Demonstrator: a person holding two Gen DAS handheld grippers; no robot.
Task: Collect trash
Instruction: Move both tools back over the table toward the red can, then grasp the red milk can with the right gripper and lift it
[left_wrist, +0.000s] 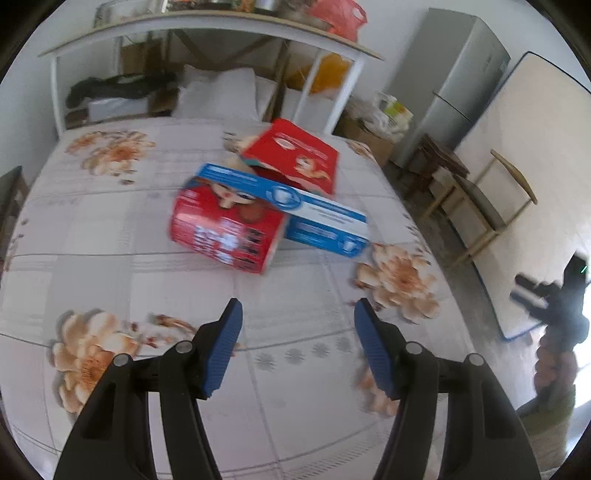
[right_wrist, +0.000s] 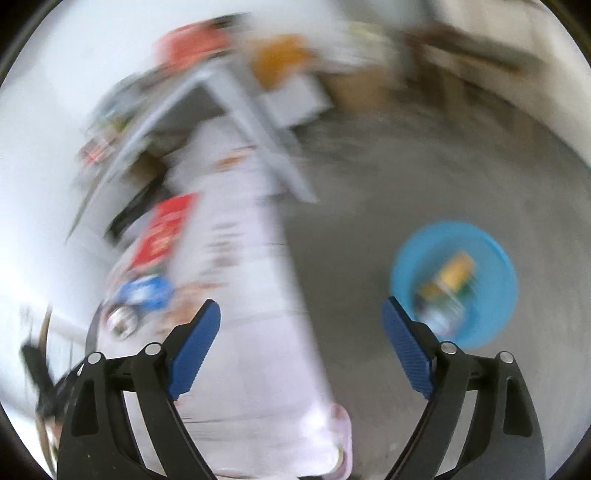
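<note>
Three cardboard boxes lie in a loose pile on the flowered bed sheet (left_wrist: 110, 229). A red box (left_wrist: 225, 232) is nearest, a blue and white box (left_wrist: 325, 218) leans across it, and another red box (left_wrist: 295, 155) sits behind. My left gripper (left_wrist: 297, 314) hovers over the sheet just short of the pile, open and empty. My right gripper (right_wrist: 301, 310) is also open and empty, over the bed's edge and the floor. Its view is heavily blurred. A blue basin (right_wrist: 491, 266) stands on the floor with several packages (right_wrist: 450, 284) inside. The red box (right_wrist: 166, 229) shows on the bed.
A white shelf frame (left_wrist: 207, 26) loaded with bags stands behind the bed, with a pillow (left_wrist: 218, 96) under it. To the right are a grey fridge (left_wrist: 454, 74), a wooden chair (left_wrist: 484, 206) and a mattress (left_wrist: 535, 166) against the wall. The floor (right_wrist: 388, 166) is grey concrete.
</note>
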